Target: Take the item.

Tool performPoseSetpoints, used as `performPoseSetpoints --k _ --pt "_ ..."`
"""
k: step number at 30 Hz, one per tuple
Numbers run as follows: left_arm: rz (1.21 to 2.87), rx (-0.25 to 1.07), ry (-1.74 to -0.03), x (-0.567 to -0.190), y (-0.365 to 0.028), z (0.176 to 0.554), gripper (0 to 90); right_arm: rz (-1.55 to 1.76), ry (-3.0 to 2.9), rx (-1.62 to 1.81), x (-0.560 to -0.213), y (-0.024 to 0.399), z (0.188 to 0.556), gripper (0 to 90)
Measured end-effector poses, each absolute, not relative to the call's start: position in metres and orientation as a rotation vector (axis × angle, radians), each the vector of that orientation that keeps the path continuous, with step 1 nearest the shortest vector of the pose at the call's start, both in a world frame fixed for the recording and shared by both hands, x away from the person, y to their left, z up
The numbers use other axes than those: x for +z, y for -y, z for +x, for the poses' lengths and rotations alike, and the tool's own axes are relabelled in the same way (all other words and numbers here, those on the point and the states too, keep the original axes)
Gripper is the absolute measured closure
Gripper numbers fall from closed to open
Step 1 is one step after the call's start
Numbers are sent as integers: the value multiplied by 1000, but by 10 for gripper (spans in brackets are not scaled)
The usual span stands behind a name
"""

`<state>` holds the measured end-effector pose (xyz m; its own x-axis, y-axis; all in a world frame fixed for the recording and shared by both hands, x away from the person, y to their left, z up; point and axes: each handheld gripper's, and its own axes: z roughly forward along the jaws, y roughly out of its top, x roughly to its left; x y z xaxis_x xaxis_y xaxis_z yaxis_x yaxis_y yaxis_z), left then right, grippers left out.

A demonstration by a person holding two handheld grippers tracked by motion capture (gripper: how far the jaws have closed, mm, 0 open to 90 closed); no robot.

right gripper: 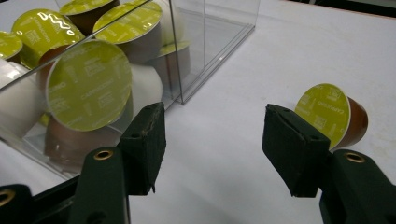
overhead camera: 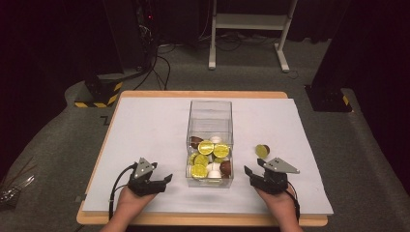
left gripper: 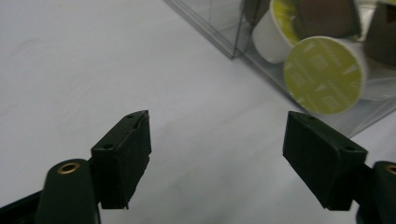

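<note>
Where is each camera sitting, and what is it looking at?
High view: above the table, looking down on the clear box; both hands and claws show, left claw, right claw.
Left gripper view: on the left claw, facing the box corner; open jaws show.
Right gripper view: on the right claw, facing a loose capsule; open jaws show.
All share the box.

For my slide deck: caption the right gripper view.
Open right hand-held gripper faces a loose coffee capsule lying on its side beside the clear capsule-filled box.
</note>
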<state>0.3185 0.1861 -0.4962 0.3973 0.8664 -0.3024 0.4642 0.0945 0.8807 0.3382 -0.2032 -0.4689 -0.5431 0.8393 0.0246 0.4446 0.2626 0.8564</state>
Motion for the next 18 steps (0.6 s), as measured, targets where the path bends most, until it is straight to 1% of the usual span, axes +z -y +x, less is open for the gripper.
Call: performPoseSetpoints --k 7,11,13,15,16,18 --pt "1547 429 -1177 -491 -173 303 222 1140 -2139 1210 -471 201 328 390" --pt "1581 422 -1142 -490 -166 299 218 1125 -2174 1198 -475 200 322 386" --pt "1562 404 -1141 -490 -161 298 218 1116 -2176 1200 -475 200 320 386" --pt "1586 404 -1127 -490 -160 298 215 1111 -2178 1208 -474 199 318 385" --pt "1567 390 -1134 -490 -158 297 215 1111 -2179 1211 -474 199 318 385" --pt "1594 383 -1120 -491 -158 297 214 1113 -2181 1214 -474 198 317 385"
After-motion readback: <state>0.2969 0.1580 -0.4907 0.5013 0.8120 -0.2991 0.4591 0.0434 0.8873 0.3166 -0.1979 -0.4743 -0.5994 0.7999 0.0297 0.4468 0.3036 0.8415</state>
